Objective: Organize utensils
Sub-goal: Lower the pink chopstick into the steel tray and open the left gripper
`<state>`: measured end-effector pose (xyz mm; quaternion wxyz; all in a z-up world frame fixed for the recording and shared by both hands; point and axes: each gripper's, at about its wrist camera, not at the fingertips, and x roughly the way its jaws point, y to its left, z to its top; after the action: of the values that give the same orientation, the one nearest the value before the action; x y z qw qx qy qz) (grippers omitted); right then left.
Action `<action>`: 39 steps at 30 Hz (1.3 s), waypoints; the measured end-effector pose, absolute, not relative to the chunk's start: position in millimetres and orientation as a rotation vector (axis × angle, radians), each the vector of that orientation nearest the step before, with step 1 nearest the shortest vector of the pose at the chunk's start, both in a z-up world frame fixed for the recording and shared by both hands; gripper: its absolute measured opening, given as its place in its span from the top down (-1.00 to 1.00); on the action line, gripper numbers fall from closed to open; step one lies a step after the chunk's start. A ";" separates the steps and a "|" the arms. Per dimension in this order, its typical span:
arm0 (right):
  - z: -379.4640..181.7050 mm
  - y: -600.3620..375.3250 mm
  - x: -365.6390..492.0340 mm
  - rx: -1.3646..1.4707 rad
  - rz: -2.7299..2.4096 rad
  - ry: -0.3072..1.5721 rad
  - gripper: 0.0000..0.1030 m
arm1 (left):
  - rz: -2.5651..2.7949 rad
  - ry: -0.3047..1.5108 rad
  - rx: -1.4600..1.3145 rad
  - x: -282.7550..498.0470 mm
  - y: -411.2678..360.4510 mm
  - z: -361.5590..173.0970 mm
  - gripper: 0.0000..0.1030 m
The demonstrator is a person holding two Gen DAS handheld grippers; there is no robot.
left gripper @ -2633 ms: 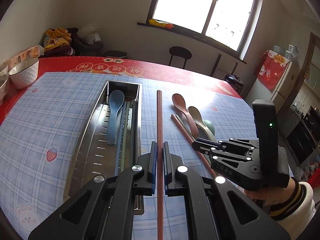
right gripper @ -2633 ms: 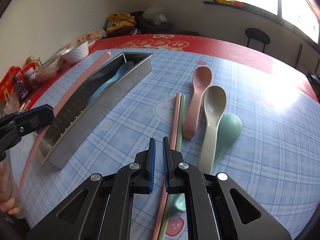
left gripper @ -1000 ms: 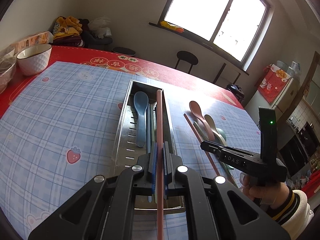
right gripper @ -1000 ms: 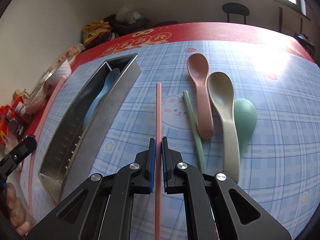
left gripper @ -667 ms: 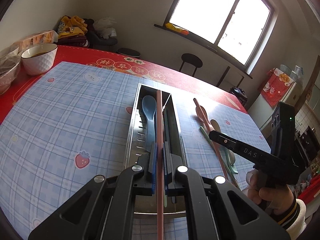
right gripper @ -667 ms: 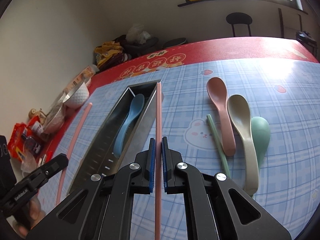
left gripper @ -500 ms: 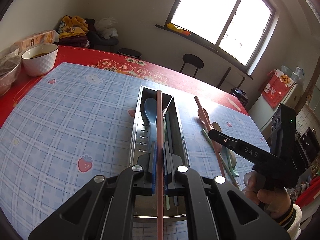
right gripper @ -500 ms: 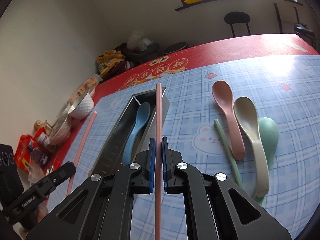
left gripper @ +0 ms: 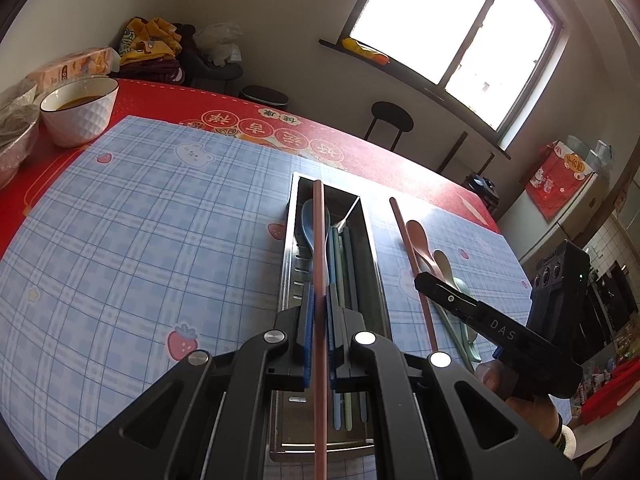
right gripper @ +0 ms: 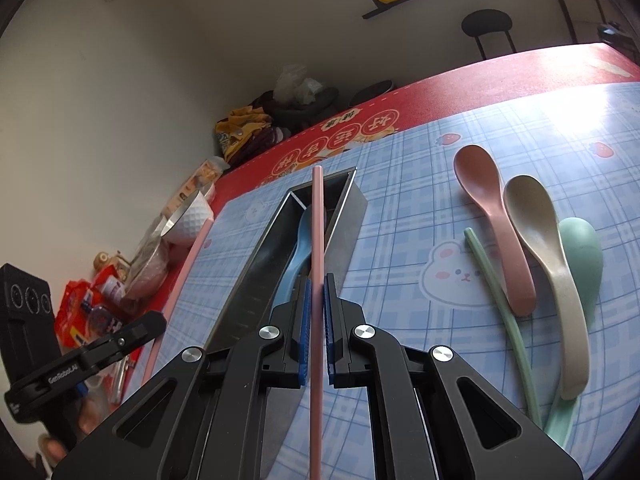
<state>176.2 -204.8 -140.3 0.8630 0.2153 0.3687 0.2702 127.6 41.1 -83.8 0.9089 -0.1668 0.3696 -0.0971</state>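
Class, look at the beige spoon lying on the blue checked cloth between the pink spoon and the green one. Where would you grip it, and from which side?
Grip the beige spoon at its handle's near end, coming from above with the jaws across the handle. There it is narrow and stands clear of the pink spoon; further up, the green spoon crowds its bowl.

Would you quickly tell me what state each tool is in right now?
Left tool: shut on a pink chopstick, above the metal tray.
Right tool: shut on the other pink chopstick.
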 end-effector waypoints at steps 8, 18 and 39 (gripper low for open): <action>-139.5 -210.0 173.5 0.482 0.583 0.760 0.88 | -0.217 0.806 -0.366 156.8 37.8 -85.9 0.89; -140.7 -222.6 173.7 0.539 0.570 0.743 0.88 | -0.222 0.923 -0.339 199.5 4.3 -110.5 0.89; -146.8 -224.2 175.5 0.567 0.564 0.768 0.88 | -0.237 1.043 -0.289 220.5 -18.6 -132.2 0.89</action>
<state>175.5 -224.2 -146.8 0.8502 0.2693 0.3644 0.2680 220.5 -18.6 -132.2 0.8503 -0.1374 0.4954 -0.1124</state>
